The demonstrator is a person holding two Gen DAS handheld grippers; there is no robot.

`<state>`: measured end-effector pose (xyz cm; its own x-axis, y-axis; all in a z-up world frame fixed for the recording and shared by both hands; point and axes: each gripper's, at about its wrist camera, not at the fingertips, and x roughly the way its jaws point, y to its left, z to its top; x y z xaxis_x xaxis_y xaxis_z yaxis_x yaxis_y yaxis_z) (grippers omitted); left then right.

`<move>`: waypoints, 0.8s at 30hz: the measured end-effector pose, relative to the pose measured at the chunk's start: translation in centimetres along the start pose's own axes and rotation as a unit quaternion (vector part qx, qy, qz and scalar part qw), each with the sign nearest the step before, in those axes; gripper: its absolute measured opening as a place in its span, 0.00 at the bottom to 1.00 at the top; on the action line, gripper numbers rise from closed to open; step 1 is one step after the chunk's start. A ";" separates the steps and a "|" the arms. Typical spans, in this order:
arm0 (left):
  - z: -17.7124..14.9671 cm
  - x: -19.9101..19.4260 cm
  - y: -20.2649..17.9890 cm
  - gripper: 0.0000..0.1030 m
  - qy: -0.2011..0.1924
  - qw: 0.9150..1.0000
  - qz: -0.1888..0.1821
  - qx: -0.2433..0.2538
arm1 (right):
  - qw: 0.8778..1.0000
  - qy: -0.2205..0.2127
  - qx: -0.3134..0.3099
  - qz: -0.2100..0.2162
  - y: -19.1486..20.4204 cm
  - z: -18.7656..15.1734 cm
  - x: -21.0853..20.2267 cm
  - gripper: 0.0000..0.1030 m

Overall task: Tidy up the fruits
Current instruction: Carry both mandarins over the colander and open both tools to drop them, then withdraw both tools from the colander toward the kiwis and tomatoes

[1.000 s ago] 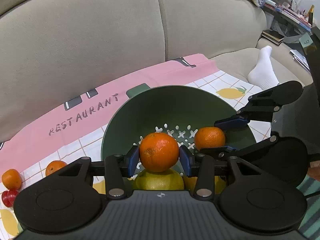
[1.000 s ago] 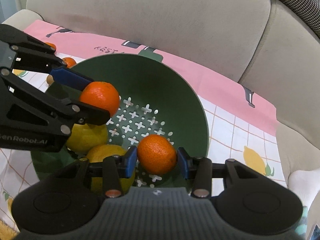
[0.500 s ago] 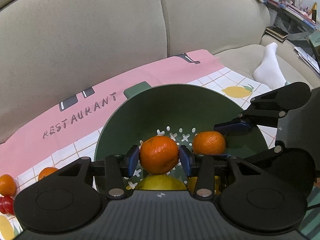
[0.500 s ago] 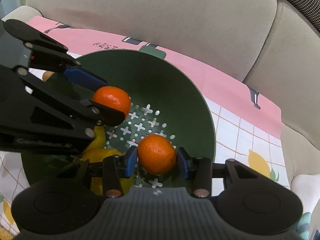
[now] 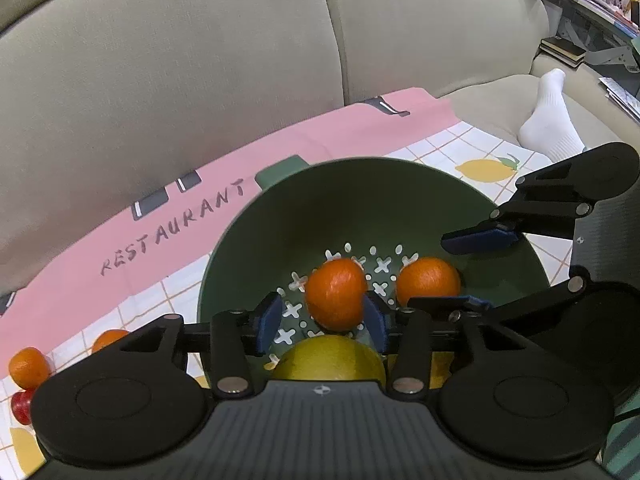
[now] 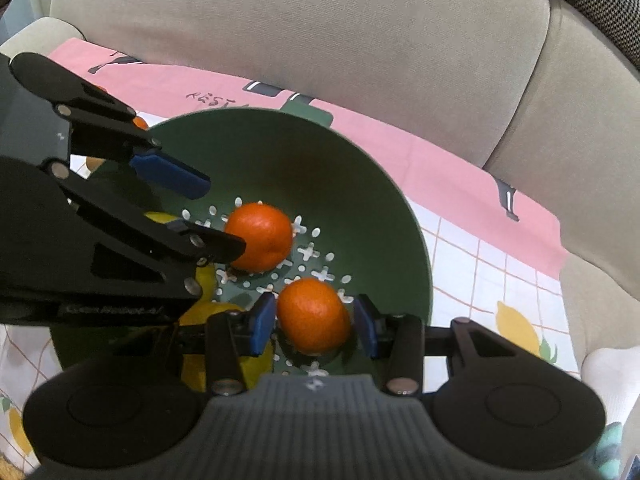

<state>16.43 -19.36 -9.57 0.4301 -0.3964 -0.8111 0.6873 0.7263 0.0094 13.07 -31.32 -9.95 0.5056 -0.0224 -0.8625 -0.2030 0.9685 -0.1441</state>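
Observation:
A green colander bowl stands on the cloth, also in the right wrist view. My left gripper is open inside it; an orange lies on the perforated floor between its fingers, also in the right wrist view. My right gripper is open around a second orange, which rests on the bowl floor and shows in the left wrist view. Yellow lemons lie at the near side of the bowl.
The bowl sits on a pink and white checked cloth on a beige sofa. Two oranges and a red fruit lie on the cloth at left. A white-socked foot is at right.
Both grippers lowered into the bowl and opened. Each orange left its pads and now rests on the bowl floor.

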 end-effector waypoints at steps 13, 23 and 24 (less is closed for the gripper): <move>-0.3 -4.3 -1.0 0.62 -0.029 0.999 0.019 0.008 | 0.999 -0.038 0.034 -0.001 0.8 -0.5 -3.4 0.59; -2.1 -7.9 -0.8 0.62 -0.044 0.998 0.044 -0.005 | 0.996 -0.056 0.073 0.015 3.0 -1.9 -6.6 0.71; -2.4 -8.2 -0.7 0.62 -0.046 0.998 0.046 -0.006 | 0.995 -0.056 0.077 0.014 3.3 -2.1 -6.8 0.71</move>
<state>11.00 -15.30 -4.29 0.5426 -0.3771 -0.7506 0.6355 0.7686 0.0732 7.22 -28.48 -5.61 0.5942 0.0249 -0.8040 -0.0922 0.9950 -0.0374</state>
